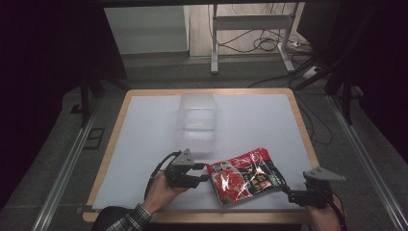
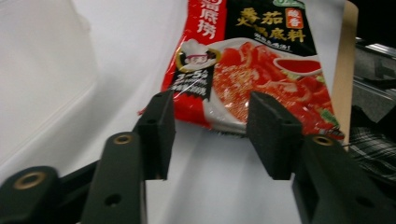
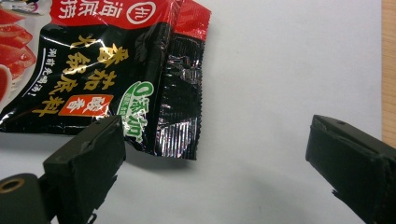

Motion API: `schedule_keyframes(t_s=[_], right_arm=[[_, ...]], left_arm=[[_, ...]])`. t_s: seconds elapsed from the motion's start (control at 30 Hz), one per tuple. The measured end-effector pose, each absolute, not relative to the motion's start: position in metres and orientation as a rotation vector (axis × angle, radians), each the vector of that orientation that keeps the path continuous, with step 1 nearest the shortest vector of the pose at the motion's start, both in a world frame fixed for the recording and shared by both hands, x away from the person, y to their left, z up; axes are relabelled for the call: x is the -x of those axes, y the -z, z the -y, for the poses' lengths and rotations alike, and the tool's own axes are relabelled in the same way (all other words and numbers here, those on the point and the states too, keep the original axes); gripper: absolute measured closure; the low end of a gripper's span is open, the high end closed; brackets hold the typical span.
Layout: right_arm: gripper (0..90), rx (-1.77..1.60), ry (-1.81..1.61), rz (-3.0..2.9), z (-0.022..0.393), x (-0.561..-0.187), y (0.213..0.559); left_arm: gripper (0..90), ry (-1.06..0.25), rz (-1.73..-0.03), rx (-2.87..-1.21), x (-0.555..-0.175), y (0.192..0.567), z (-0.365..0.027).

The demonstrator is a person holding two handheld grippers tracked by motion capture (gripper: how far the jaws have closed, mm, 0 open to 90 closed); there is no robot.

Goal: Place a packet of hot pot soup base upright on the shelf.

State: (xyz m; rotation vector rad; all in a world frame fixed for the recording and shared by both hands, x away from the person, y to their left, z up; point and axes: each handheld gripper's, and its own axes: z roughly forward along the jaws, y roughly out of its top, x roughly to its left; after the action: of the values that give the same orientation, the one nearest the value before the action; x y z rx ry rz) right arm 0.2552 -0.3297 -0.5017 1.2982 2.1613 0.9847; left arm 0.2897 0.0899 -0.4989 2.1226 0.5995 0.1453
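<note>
A red and black food packet (image 1: 248, 175) lies flat on the white sheet near the table's front edge. My left gripper (image 1: 205, 172) sits open at the packet's left end. In the left gripper view the packet's red edge (image 2: 261, 70) lies just beyond the open left gripper (image 2: 210, 135), not between the jaws. My right gripper (image 1: 287, 194) rests open at the packet's right end. In the right gripper view the packet's black crimped end (image 3: 180, 93) lies just ahead of the wide-open right gripper (image 3: 215, 158), nearer its left jaw.
A clear plastic container (image 1: 197, 125) stands in the middle of the table behind the packet, and shows at the left as the container (image 2: 42, 70). The wooden table rim (image 1: 125, 110) frames the white sheet. Floor rails and cables lie beyond.
</note>
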Motion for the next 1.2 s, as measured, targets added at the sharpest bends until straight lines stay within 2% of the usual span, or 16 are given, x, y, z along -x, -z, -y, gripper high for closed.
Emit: schedule_keyframes(t_s=[0.33,0.5,0.53,0.57,1.2], right_arm=[[5.4,-1.298,-0.989,-2.153,0.33,-0.255,0.501],[5.4,-1.301,-0.988,-2.156,0.33,-0.256,0.501],[5.4,-1.301,-0.988,-2.156,0.33,-0.256,0.501],[5.4,-1.301,-0.989,-2.156,0.33,-0.256,0.501],[5.6,-1.317,-0.985,-2.16,0.331,-0.257,0.503]], left_arm=[[71.3,-0.123,-0.554,-2.141,-0.288,0.5,-0.072],[83.5,-0.112,-0.53,-2.152,-0.287,0.502,-0.064],[83.5,-0.112,-0.515,-2.162,-0.287,0.502,-0.063],[88.7,-0.109,-0.507,-2.164,-0.287,0.503,-0.06],[89.7,-0.08,-0.507,-2.173,-0.29,0.521,-0.044]])
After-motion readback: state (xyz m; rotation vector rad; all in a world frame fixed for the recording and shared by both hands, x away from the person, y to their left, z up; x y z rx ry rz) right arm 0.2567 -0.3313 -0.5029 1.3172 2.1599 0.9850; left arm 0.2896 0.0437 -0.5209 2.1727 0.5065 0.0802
